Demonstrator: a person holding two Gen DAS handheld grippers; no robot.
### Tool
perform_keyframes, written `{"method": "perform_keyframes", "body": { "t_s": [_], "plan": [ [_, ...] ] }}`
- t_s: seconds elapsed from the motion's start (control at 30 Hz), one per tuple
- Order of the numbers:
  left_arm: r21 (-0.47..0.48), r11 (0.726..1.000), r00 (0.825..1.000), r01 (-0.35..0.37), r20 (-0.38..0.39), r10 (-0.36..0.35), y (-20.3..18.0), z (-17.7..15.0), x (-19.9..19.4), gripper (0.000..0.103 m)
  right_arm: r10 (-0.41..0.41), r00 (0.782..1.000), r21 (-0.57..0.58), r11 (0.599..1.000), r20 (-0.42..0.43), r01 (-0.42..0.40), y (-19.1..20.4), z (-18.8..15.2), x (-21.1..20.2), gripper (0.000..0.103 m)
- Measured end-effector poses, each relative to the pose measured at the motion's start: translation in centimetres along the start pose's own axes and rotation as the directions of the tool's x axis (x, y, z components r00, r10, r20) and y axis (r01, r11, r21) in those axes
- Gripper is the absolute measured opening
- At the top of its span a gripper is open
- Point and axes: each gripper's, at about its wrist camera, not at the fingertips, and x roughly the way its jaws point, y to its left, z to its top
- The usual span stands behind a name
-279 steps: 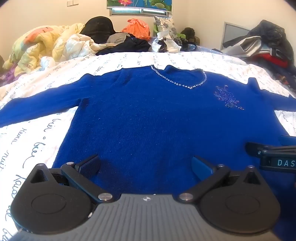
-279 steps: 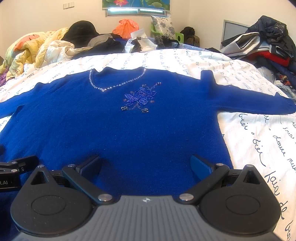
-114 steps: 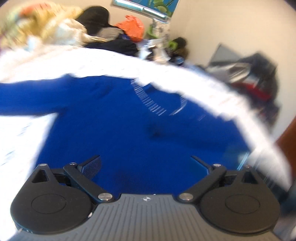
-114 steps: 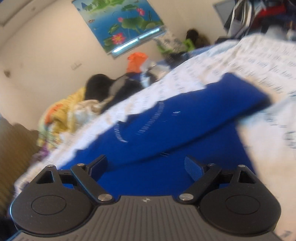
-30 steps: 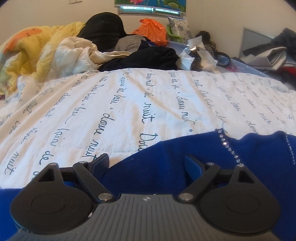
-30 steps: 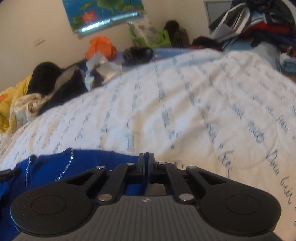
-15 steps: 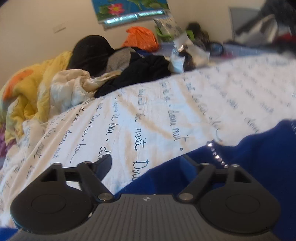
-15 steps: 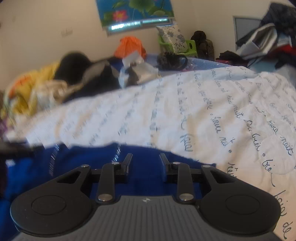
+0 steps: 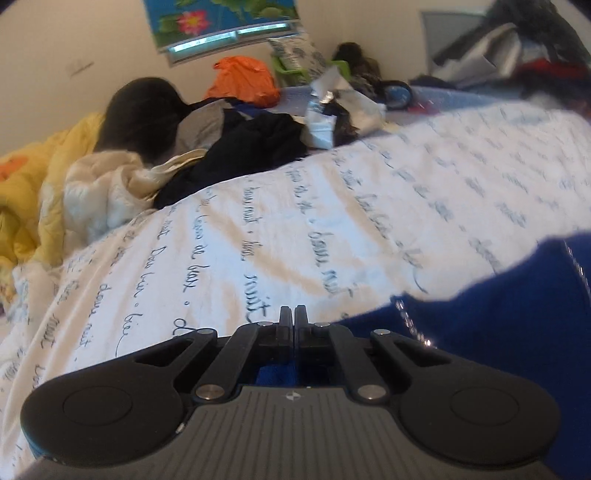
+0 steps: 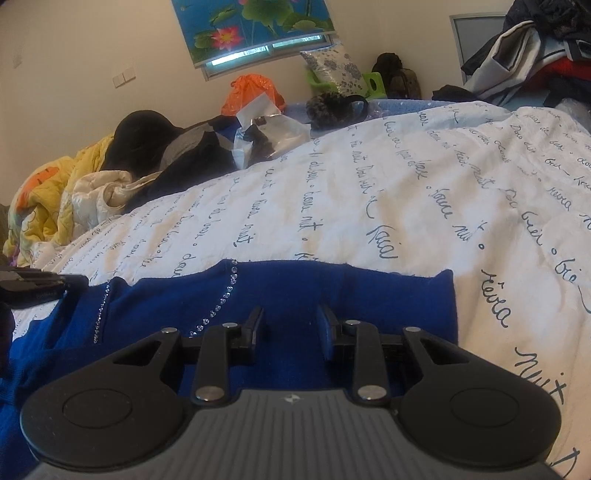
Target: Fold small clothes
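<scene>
Through the left wrist camera I see my left tongs (image 9: 294, 314) clenched, the two fingers pressed together, with a patch of blue knit showing just behind them; whether they pinch it I cannot tell. The blue sweater (image 9: 517, 314) lies on the bed to the right of the tongs, its rhinestone neckline (image 9: 406, 317) running along the near edge. The white bedspread (image 9: 332, 221) carries looping dark script; I can make out "nuit" and "bien", the rest is blurred.

Through the right wrist camera my right tongs (image 10: 290, 325) are released, fingers apart over the sweater (image 10: 369, 291), holding nothing. The rhinestone trim (image 10: 221, 299) runs diagonally left of them. The sweater's top edge lies flat on the bedspread (image 10: 443, 184), where the script reads "nuit", "rêver", "bien". The other tongs (image 10: 40, 284) show at the left edge. A lotus poster (image 10: 255, 26) hangs on the far wall.
</scene>
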Motion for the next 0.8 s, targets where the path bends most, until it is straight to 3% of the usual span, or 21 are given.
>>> {"method": "perform_keyframes", "body": {
  "t_s": [0.1,0.2,0.23,0.27,0.33,0.37,0.43,0.5,0.53,0.57,0.6,0.63,0.73,0.8],
  "plan": [
    [-0.005,1.000,0.997,-0.025,-0.071,0.025,0.1,-1.0,1.6,0.005,-0.002,1.000,-0.001,1.000,-0.001,0.002,0.0,0.0,0.1,0.029],
    [-0.007,0.999,0.999,-0.039,-0.032,0.039,-0.1,-1.7,0.8,0.010,0.001,1.000,0.003,1.000,0.000,-0.001,0.0,0.0,0.1,0.029],
    [-0.037,0.999,1.000,-0.023,-0.022,0.022,0.3,-1.6,0.3,0.021,0.002,1.000,0.006,1.000,0.000,-0.002,0.0,0.0,0.1,0.029],
    [-0.064,0.998,1.000,-0.018,-0.008,0.018,0.8,-1.4,-0.4,0.049,0.003,1.000,0.007,1.000,0.000,-0.003,-0.1,0.0,0.1,0.029],
    [-0.123,0.992,0.995,-0.035,0.089,0.046,1.2,-1.2,-2.8,0.084,0.000,1.000,0.003,1.000,0.000,0.000,-0.1,0.0,0.1,0.029],
    [-0.147,0.989,0.989,-0.009,0.146,0.031,1.3,-1.3,-4.1,0.090,-0.003,1.000,-0.001,1.000,0.000,0.003,-0.1,0.0,0.1,0.029],
    [-0.154,0.983,0.983,0.098,0.167,-0.072,0.7,-1.3,-5.3,0.090,-0.008,1.000,-0.008,1.000,-0.001,0.008,-0.1,-0.1,0.1,0.029],
    [-0.161,0.974,0.985,0.159,0.091,-0.146,-0.5,-1.9,-4.5,0.090,-0.005,1.000,-0.001,1.000,0.000,0.005,-0.1,-0.1,0.1,0.029],
    [-0.157,0.975,0.988,0.156,0.022,-0.154,-1.2,-2.5,-3.3,0.088,-0.001,1.000,0.006,1.000,0.001,0.001,-0.2,0.0,0.1,0.029],
    [-0.152,0.980,0.988,0.129,-0.062,-0.140,-1.9,-3.2,-1.7,0.096,0.004,1.000,0.014,1.000,0.001,-0.004,-0.3,0.0,0.1,0.029],
    [-0.161,0.984,0.996,0.080,-0.027,-0.085,-2.2,-4.1,-1.4,0.103,0.013,1.000,0.026,1.000,0.002,-0.013,-0.5,0.0,0.1,0.029],
    [-0.200,0.976,0.995,0.086,-0.031,-0.094,-1.8,-4.4,-0.9,0.103,0.023,1.000,0.044,0.999,0.004,-0.023,-0.8,0.0,0.1,0.029],
    [-0.301,0.954,0.999,0.006,-0.033,-0.017,-0.5,-4.1,-2.1,0.085,0.048,0.999,0.084,0.995,0.010,-0.049,-1.5,0.0,0.0,0.029],
    [-0.390,0.918,0.997,0.064,0.055,-0.047,1.3,-5.4,-5.6,0.091,0.045,0.999,0.080,0.996,0.009,-0.046,-1.4,0.0,0.0,0.029]
  ]
}}
